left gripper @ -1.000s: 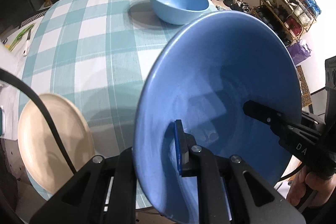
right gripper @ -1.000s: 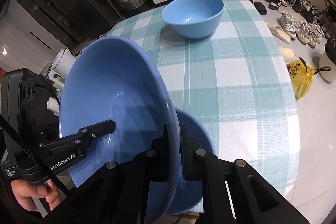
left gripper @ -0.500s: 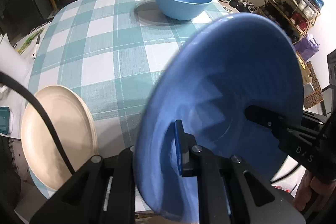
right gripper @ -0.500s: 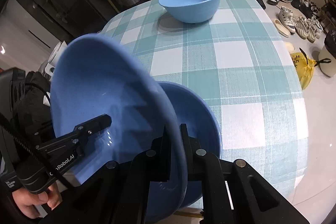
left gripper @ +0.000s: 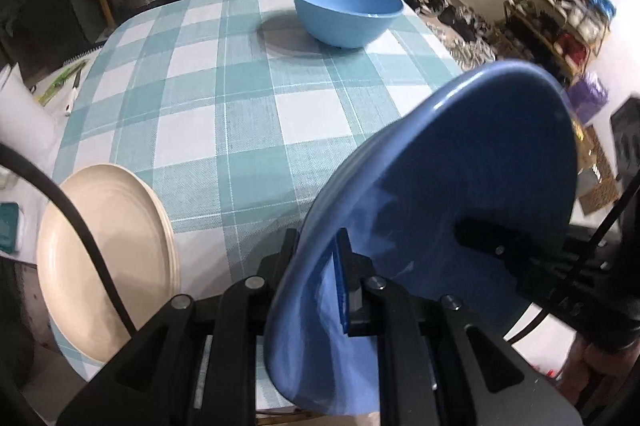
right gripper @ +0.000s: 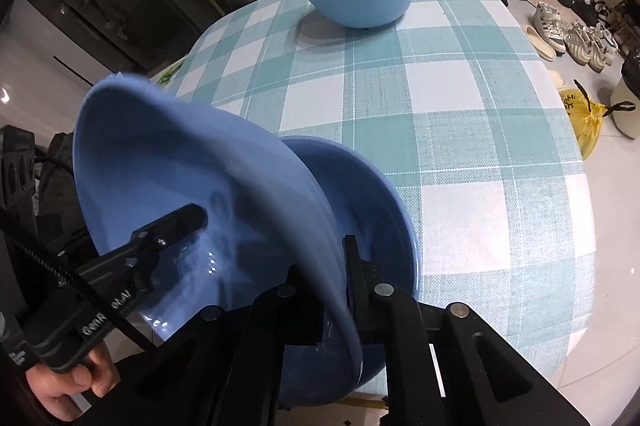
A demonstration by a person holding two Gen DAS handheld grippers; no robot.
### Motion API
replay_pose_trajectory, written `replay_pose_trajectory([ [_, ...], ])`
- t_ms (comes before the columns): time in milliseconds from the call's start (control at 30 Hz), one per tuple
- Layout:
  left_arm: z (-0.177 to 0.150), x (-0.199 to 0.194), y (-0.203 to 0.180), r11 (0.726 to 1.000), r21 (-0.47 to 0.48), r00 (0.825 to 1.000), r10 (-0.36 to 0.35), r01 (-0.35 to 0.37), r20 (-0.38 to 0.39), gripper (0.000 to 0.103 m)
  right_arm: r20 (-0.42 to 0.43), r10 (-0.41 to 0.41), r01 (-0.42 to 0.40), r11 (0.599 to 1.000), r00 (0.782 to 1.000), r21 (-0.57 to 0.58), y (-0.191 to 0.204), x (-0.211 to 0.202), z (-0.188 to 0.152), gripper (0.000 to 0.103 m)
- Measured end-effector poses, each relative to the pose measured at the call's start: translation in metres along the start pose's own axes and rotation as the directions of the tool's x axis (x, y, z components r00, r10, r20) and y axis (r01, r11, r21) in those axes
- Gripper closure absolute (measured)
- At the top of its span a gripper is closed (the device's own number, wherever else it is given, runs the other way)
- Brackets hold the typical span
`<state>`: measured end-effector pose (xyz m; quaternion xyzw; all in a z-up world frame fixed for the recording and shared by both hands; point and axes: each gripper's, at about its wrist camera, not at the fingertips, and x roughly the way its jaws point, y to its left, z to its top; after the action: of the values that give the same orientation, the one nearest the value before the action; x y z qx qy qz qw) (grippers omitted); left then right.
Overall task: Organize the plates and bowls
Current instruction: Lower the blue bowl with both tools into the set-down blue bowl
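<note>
Left gripper (left gripper: 318, 258) clamped on the near rim of a dark blue plate (left gripper: 460, 186), one finger outside at 9 o'clock of the rim, the other inside. Right gripper (right gripper: 326, 266) likewise clamped on the opposite rim of the same dark blue plate (right gripper: 180, 166), held tilted between the two tools above the near table edge. Directly under it, at 3 o'clock in the right wrist view, a second blue plate (right gripper: 368, 202) flat on the checked tablecloth (right gripper: 440, 98); whether the two plates touch, impossible to tell. Light blue bowl (left gripper: 346, 8) upright toward 12 o'clock, well apart, at the far side of the table. Cream plate (left gripper: 100, 258) at 8 o'clock in the left wrist view, overhanging the near edge. A hand (right gripper: 68, 386) on the left tool's handle at 7 o'clock.
</note>
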<state>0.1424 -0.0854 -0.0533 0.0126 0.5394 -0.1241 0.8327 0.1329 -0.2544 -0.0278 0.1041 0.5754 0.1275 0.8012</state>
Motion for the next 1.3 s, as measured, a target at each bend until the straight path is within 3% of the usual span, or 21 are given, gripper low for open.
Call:
replay_pose_trajectory([
  [300, 0.002, 0.002, -0.012, 0.995, 0.080, 0.996, 0.062, -0.057, -0.063, 0.089, -0.036, 0.009, -0.008, 0.999, 0.999, 0.052, -0.007, -0.012, -0.001, 0.095],
  [767, 0.003, 0.009, -0.033, 0.961, 0.209, 0.976, 0.203, -0.184, -0.075, 0.083, -0.078, -0.004, 0.011, 0.995, 0.997, 0.099, -0.023, -0.014, -0.006, 0.095],
  [1167, -0.002, 0.012, -0.032, 0.959, 0.208, 0.975, 0.212, -0.195, -0.065, 0.083, -0.069, 0.011, -0.004, 0.994, 0.998, 0.108, -0.027, -0.010, -0.013, 0.095],
  [1300, -0.003, 0.014, -0.036, 0.947, 0.228, 0.969, 0.243, -0.227, -0.044, 0.083, -0.059, 0.005, 0.002, 0.994, 0.998, 0.111, -0.027, -0.013, -0.013, 0.095],
])
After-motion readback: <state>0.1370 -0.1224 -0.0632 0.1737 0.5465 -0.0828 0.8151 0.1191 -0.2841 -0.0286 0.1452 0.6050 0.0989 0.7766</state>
